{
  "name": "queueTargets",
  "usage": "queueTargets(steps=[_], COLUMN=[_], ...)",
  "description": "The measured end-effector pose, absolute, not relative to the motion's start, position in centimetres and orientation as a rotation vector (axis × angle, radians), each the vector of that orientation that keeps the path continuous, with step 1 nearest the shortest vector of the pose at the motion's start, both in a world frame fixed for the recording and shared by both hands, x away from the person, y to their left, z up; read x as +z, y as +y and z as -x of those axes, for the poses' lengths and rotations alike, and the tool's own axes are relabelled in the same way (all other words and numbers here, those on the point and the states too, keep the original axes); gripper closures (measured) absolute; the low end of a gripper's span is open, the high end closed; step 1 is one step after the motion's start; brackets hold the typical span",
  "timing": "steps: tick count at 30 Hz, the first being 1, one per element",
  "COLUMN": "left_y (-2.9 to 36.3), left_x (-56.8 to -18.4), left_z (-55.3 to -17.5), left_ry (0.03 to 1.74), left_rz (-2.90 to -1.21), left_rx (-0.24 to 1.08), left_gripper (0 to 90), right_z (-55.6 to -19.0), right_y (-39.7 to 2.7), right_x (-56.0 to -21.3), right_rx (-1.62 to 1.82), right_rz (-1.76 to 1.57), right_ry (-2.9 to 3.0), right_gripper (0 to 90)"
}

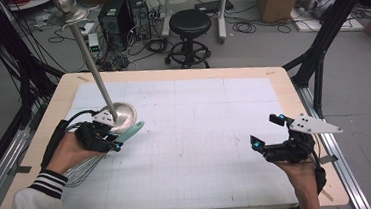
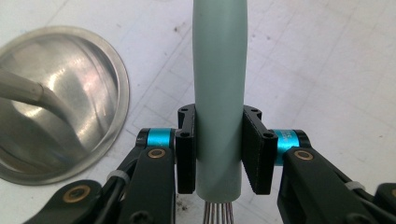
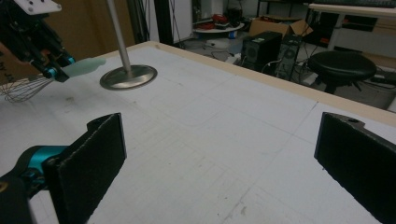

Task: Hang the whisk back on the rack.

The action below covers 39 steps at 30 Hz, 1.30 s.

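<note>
From the high view, my left gripper holds a wire whisk with a pale green plastic handle just beside the round steel base of a pole stand; pickup looks done, placing remains. In the left gripper view, my pads clamp the handle. In the right gripper view, my right gripper hangs wide open, empty, over the white gridded mat. No containers here.
</note>
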<state>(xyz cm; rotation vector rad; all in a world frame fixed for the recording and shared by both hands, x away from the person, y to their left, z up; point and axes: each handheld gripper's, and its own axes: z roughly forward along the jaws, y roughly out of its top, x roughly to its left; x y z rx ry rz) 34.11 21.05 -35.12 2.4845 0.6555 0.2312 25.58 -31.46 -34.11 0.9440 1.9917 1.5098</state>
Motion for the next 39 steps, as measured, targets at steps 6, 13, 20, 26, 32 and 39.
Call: queueTargets(steps=[6, 13, 20, 26, 32, 39], left_y=[21.5, 22.6, 23.7, 24.5, 25.3, 26.6], left_x=[-33.9, -32.9, -31.6, -30.5, -29.6, -28.4], left_z=[-33.7, -33.3, -32.8, -32.2, -31.9, -31.7], left_ry=[0.624, 0.602, 0.594, 0.586, 0.558, 0.523], left_rz=[-2.437, -2.374, -2.334, -2.289, -2.272, -2.249], left_rx=[0.245, 0.244, 0.279, 0.304, 0.318, 0.334], left_gripper=[69.5, 69.5, 69.5, 69.4, 69.5, 69.4], right_z=[-25.6, -25.5, -25.5, -25.5, -25.5, -25.5], right_y=[-31.5, -31.6, -31.5, -31.5, -31.5, -31.5], right_x=[-34.1, -34.1, -34.0, -34.0, -34.0, -34.1], right_rx=[1.509, 1.508, 1.508, 1.508, 1.509, 1.507], right_rz=[-0.945, -0.944, -0.944, -0.942, -0.945, -0.949], right_ry=[1.992, 1.989, 1.987, 1.991, 1.991, 1.99], right_gripper=[0.8, 0.8, 0.8, 0.8, 0.8, 0.8])
